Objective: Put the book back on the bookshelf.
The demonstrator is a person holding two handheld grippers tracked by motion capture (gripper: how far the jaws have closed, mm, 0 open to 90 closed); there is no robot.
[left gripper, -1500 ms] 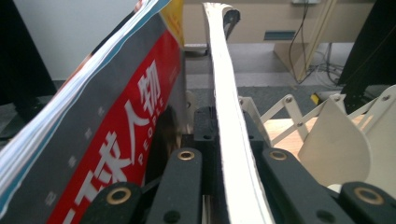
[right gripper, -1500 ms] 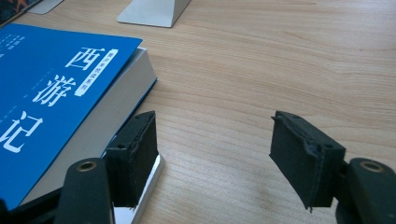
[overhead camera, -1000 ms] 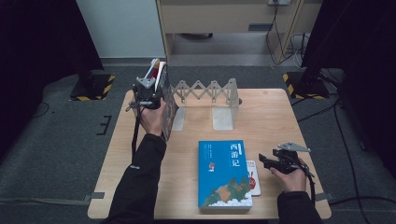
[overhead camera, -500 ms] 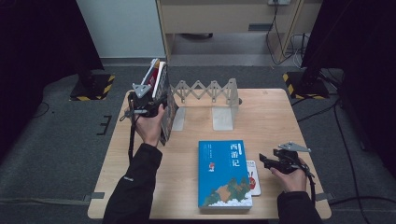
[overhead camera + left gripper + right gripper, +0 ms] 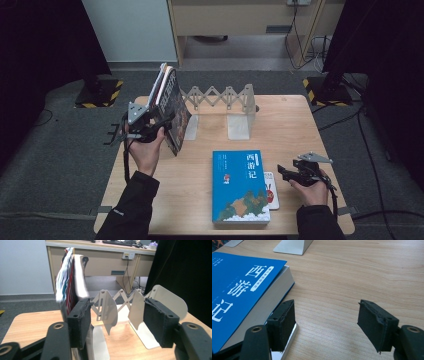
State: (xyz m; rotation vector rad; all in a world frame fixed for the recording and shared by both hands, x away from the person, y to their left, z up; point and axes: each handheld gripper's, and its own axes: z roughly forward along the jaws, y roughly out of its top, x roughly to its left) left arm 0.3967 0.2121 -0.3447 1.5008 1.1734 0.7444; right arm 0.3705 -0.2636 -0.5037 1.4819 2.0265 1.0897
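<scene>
A stack of books (image 5: 171,107) stands on edge at the left end of a white expanding book rack (image 5: 220,97), leaning over towards the table's left side. My left gripper (image 5: 161,125) is open beside the books. In the left gripper view the blurred books (image 5: 68,282) rise just outside its left jaw, and the rack's plates (image 5: 136,307) show through the gap. A blue book (image 5: 239,185) lies flat at the front centre. My right gripper (image 5: 281,172) rests open on the table to the right of the blue book (image 5: 239,287), with nothing between its jaws.
A thin white booklet (image 5: 271,192) with a red picture pokes out from under the blue book's right side, by the right gripper's left jaw. The wooden table (image 5: 310,130) has bare room on its right half. A desk and cables stand beyond the far edge.
My left gripper has drawn back towards the person and to the left, and the books now lean more to the left. The right gripper has stayed put.
</scene>
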